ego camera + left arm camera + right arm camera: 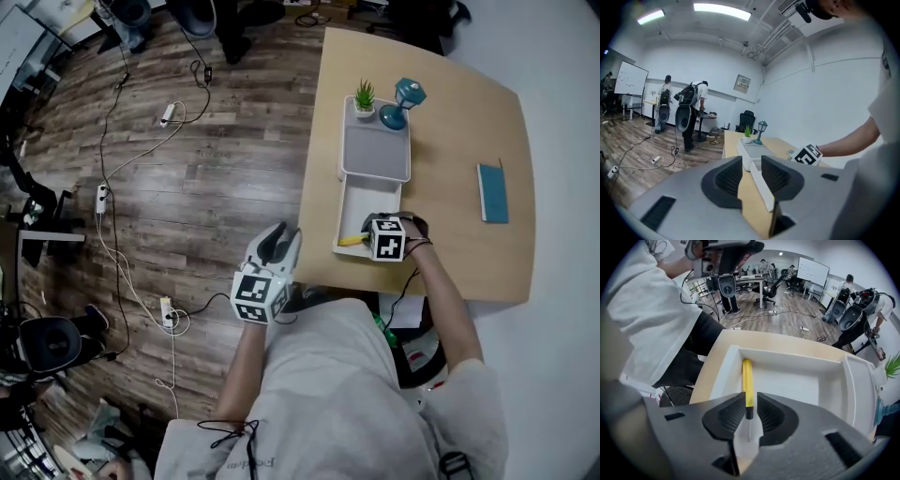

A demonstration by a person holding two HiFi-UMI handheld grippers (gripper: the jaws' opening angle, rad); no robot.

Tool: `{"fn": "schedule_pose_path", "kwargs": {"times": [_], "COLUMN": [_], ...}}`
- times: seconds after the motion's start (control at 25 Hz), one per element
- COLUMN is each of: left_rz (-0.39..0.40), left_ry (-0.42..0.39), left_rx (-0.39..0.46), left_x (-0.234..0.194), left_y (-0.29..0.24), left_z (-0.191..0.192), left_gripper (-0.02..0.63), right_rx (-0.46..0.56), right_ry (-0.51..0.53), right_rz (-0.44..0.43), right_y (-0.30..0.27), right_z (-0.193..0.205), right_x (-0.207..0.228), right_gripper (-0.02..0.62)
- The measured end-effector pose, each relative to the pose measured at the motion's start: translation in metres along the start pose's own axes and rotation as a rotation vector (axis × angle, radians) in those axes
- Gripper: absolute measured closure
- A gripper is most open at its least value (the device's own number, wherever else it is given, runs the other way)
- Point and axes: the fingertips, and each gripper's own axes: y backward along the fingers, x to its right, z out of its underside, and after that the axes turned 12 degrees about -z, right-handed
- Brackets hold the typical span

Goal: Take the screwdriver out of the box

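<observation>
A yellow-handled screwdriver (352,240) lies in the near end of an open white box (364,202) on the wooden table. My right gripper (375,228) points steeply down into the box. In the right gripper view the screwdriver (747,387) lies along the box's left wall (723,376), its dark collar and thin shaft in the gap of the right gripper (749,401). The jaws stand apart and the pads do not press the handle. My left gripper (279,239) hovers off the table's left edge, open and empty (751,164).
The box's grey-lined lid (376,150) lies beyond it, carrying a small plant (364,97) and a teal lamp (403,101). A teal notebook (493,192) sits at the table's right. Cables and power strips (169,114) cross the wooden floor. People stand far off (691,112).
</observation>
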Motion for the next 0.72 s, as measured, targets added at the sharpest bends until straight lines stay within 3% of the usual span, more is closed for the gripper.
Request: {"fn": "schedule_pose_path", "kwargs": {"times": [0.44, 0.72], "left_rz": [-0.012, -0.018], "left_ry": [-0.018, -0.030], "left_rx": [-0.008, -0.020], "left_x": [0.003, 0.000], "left_y": [-0.005, -0.005], "left_z": [-0.002, -0.001], "left_gripper": [0.485, 0.485], "right_rx": [0.061, 0.051], "right_ry": [-0.028, -0.018], "right_rz": [-0.101, -0.122], "right_y": [-0.019, -0.024], "right_z": [-0.007, -0.009], "right_x": [0.003, 0.003], "right_gripper": [0.497, 0.489]}}
